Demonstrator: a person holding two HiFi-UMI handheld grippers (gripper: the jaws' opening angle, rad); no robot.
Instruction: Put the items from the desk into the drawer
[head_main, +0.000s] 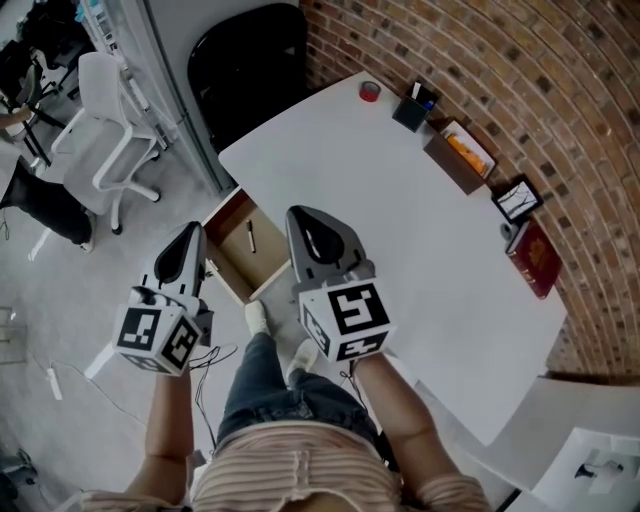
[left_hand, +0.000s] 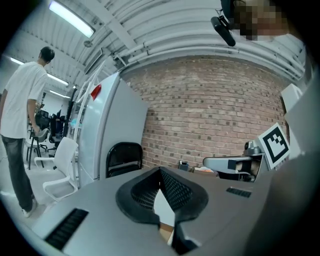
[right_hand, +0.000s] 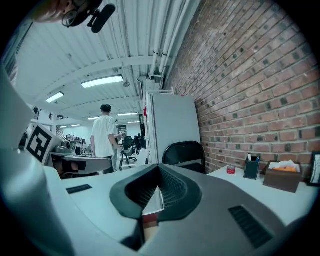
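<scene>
The white desk (head_main: 400, 230) carries a red tape roll (head_main: 370, 91), a dark pen holder (head_main: 412, 108), a brown tissue box (head_main: 458, 157), a small framed screen (head_main: 517, 198) and a red book (head_main: 536, 260), all along the brick wall side. Beside the desk's left edge a wooden drawer (head_main: 228, 262) stands open with a pen (head_main: 250, 236) inside. My left gripper (head_main: 192, 234) hovers over the drawer's left side, shut and empty. My right gripper (head_main: 301, 217) hangs over the desk's near edge beside the drawer, also shut and empty. The pen holder (right_hand: 251, 168) and tape roll (right_hand: 230, 169) show in the right gripper view.
A black chair (head_main: 250, 60) stands at the desk's far end, with a white office chair (head_main: 105, 130) to the left. A brick wall (head_main: 520, 90) runs along the desk's right. A person in a white shirt (left_hand: 20, 110) stands in the background. My own legs and feet (head_main: 260, 320) are below the drawer.
</scene>
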